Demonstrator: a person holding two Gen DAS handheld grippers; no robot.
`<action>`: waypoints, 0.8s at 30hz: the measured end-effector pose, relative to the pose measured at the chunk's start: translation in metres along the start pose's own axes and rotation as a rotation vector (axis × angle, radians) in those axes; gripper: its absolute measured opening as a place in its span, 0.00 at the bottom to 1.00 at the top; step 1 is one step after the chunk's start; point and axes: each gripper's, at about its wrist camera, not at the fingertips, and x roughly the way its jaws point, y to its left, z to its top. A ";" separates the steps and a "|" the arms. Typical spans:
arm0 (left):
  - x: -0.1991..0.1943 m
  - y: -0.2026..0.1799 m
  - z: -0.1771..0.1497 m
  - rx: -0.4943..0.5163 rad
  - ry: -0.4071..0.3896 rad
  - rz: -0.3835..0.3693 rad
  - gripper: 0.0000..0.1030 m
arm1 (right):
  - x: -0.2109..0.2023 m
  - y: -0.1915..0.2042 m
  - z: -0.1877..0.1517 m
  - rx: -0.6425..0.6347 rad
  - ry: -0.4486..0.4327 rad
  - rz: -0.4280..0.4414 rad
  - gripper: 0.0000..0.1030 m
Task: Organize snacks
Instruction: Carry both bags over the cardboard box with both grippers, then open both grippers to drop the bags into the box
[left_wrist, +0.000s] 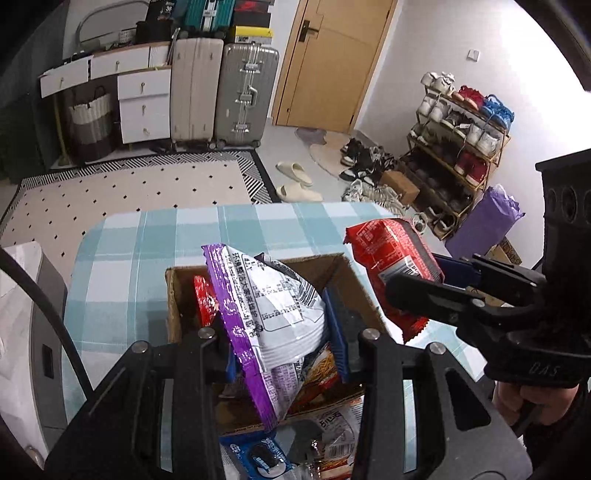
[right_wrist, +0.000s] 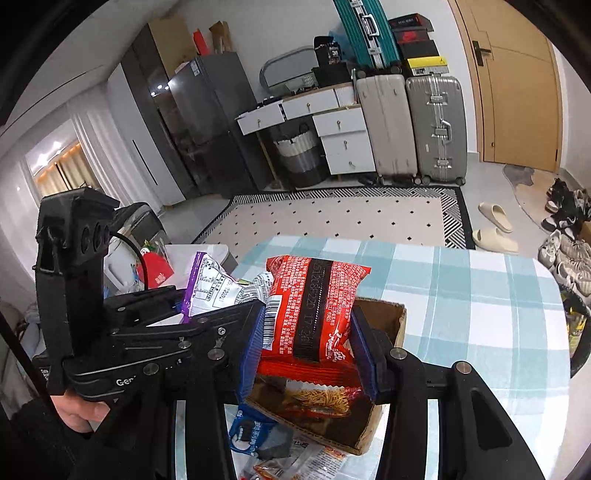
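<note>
My left gripper (left_wrist: 284, 332) is shut on a purple and white snack packet (left_wrist: 269, 310), which hangs over the open cardboard box (left_wrist: 181, 291). A red packet (left_wrist: 204, 302) and a noodle packet (left_wrist: 321, 373) lie inside the box. My right gripper (right_wrist: 308, 343) is shut on a red noodle packet (right_wrist: 314, 306), held above the same cardboard box (right_wrist: 384, 317). In the left wrist view that red noodle packet (left_wrist: 391, 266) sits to the right of the box in the right gripper (left_wrist: 439, 273). The left gripper (right_wrist: 177, 306) with its purple packet (right_wrist: 207, 284) shows at left.
The box stands on a table with a teal checked cloth (left_wrist: 147, 243). Loose packets, one a blue cookie pack (left_wrist: 258, 454), lie at the table's near edge. A blue pack (right_wrist: 247, 432) and flat wrappers lie before the box. Beyond are a rug (right_wrist: 332, 218), suitcases and a shoe rack (left_wrist: 454, 147).
</note>
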 end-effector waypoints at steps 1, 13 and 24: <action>0.004 0.002 -0.001 0.005 0.009 0.002 0.34 | 0.003 -0.001 -0.001 -0.002 0.005 -0.002 0.44; 0.044 0.025 -0.004 -0.048 0.066 0.024 0.34 | 0.040 -0.015 -0.019 0.015 0.079 -0.004 0.44; 0.057 0.019 -0.004 -0.064 0.096 0.053 0.34 | 0.061 -0.023 -0.026 0.034 0.120 -0.023 0.44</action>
